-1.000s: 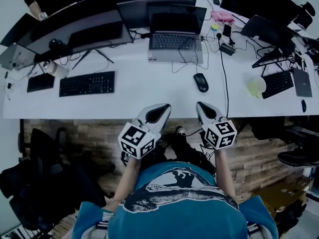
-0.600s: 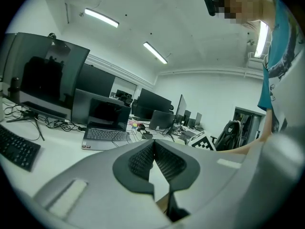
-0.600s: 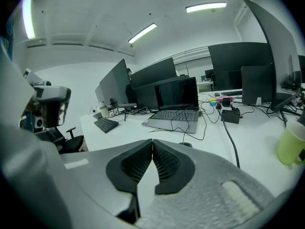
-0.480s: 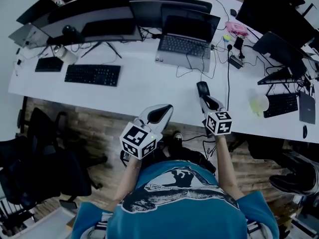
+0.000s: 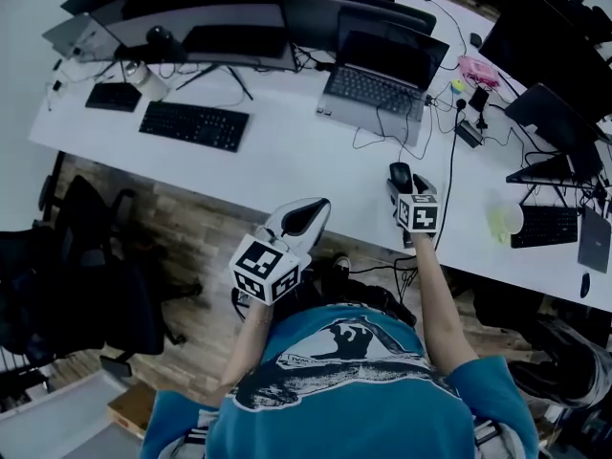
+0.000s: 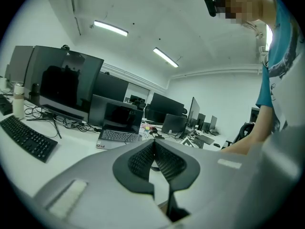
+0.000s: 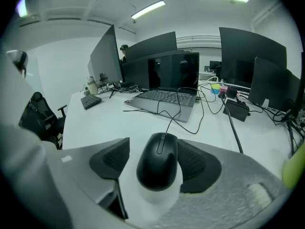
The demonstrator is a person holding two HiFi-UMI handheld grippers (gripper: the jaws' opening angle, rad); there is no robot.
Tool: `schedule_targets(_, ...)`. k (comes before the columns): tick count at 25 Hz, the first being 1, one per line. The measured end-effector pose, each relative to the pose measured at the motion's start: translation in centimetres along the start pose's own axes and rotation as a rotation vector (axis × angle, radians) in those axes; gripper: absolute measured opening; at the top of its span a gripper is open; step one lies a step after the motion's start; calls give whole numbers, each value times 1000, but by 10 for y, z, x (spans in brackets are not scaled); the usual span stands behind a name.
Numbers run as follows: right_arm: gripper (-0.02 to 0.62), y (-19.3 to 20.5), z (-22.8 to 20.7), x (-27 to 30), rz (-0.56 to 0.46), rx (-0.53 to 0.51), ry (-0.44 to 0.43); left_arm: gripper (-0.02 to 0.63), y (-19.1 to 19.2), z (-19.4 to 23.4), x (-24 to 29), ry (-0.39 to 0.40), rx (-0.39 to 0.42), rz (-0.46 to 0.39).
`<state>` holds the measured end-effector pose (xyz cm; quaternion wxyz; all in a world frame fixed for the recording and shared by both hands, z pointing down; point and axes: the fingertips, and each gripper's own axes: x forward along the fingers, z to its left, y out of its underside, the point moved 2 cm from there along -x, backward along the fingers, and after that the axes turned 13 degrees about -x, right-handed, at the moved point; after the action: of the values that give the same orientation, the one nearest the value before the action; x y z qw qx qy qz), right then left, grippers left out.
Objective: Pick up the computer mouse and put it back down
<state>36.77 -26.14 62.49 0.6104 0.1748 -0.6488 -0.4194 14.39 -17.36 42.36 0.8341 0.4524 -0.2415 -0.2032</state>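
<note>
A black wired computer mouse (image 5: 400, 173) lies on the white desk (image 5: 287, 156) near its front edge, below the laptop. My right gripper (image 5: 405, 189) reaches over the desk edge, and its jaws are opening with the mouse (image 7: 158, 165) between them. In the right gripper view a strip of white desk shows between the left pad (image 7: 113, 159) and the mouse, while the right pad (image 7: 193, 165) sits close beside it. My left gripper (image 5: 308, 212) hangs in front of the desk over the floor, shut and empty, its pads meeting (image 6: 153, 149).
Behind the mouse an open laptop (image 5: 375, 86) stands with cables trailing from it. A black keyboard (image 5: 194, 125) and several monitors (image 5: 220, 17) fill the left and back. A yellow-green object (image 5: 501, 220) lies right of the mouse. Office chairs (image 5: 81, 256) stand at the left.
My right gripper has moved forward and down from the desk edge to the mouse, and its jaws have spread around it. The left gripper has stayed in place, still shut.
</note>
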Motion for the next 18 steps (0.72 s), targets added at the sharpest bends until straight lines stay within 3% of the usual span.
schedule_targets(7, 337, 18, -8, 28, 98, 53, 12, 14, 6, 1, -3, -35, -8, -4)
schedule_targets(13, 327, 22, -11, 33, 98, 96, 61, 14, 7, 5, -7, -55, -13, -3)
schedule_targets(18, 305, 21, -10, 30, 81, 81, 31, 14, 9, 5, -7, -54, -14, 2)
